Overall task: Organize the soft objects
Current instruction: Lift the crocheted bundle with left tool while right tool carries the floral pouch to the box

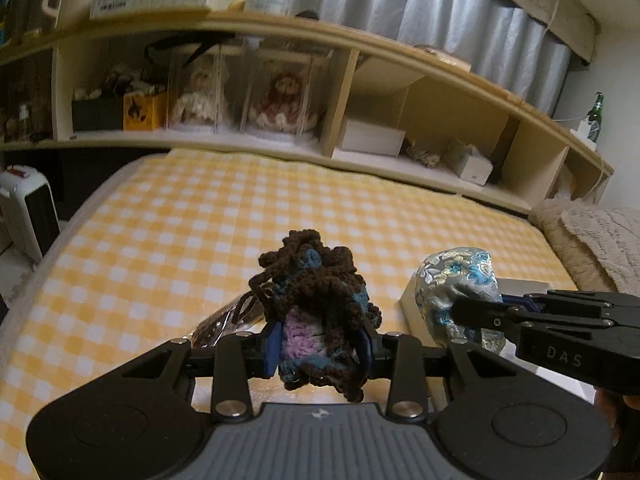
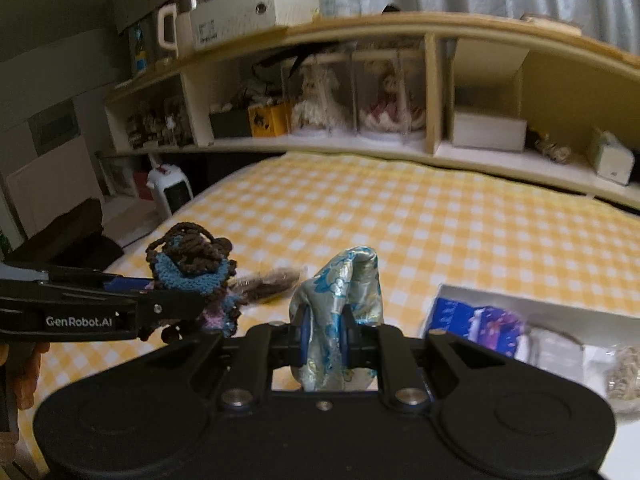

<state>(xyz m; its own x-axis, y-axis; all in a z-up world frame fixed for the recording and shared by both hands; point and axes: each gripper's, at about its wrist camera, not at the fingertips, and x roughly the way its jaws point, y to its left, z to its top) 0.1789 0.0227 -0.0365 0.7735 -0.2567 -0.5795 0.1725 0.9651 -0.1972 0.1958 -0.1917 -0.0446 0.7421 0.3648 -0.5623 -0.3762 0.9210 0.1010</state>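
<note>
— Yellow-and-white checked bedding (image 2: 460, 220) covers the bed, with a long wooden shelf unit (image 1: 360, 56) running behind it under grey curtains. What sits in those shelves?

— Two dolls in clear cases: a cream-dressed doll (image 2: 318, 104) and, just beside it, a red-dressed doll (image 2: 390, 106). To their left stands an orange box (image 2: 267, 120). The next compartment to the right holds a white box (image 2: 488, 130). A white file box (image 2: 248, 12) and a white jug (image 2: 168, 32) rest on top of the unit.

— And the soft things?

— The left gripper (image 1: 320, 344) is pinching a crocheted pouch (image 1: 316, 304) of brown, blue and lilac yarn; its blue pads press both sides and the pouch hangs clear of the bedding. The right gripper (image 2: 325, 338) has its jaws squeezed close on a brocade pouch (image 2: 340, 304), silvery with blue flowers, which stands up between the pads. The two pouches are held near each other, side by side, apart.

— Any container on the bed itself?

— A shallow white tray (image 2: 532, 304) lies on the bedding at the right. Inside are a blue patterned item (image 2: 480, 320) and, further right, pale bundles too blurred to identify. A clear packet with something dark (image 2: 272, 280) lies on the bedding between the pouches. A white heater (image 1: 28, 208) stands off the bed's left edge.
</note>
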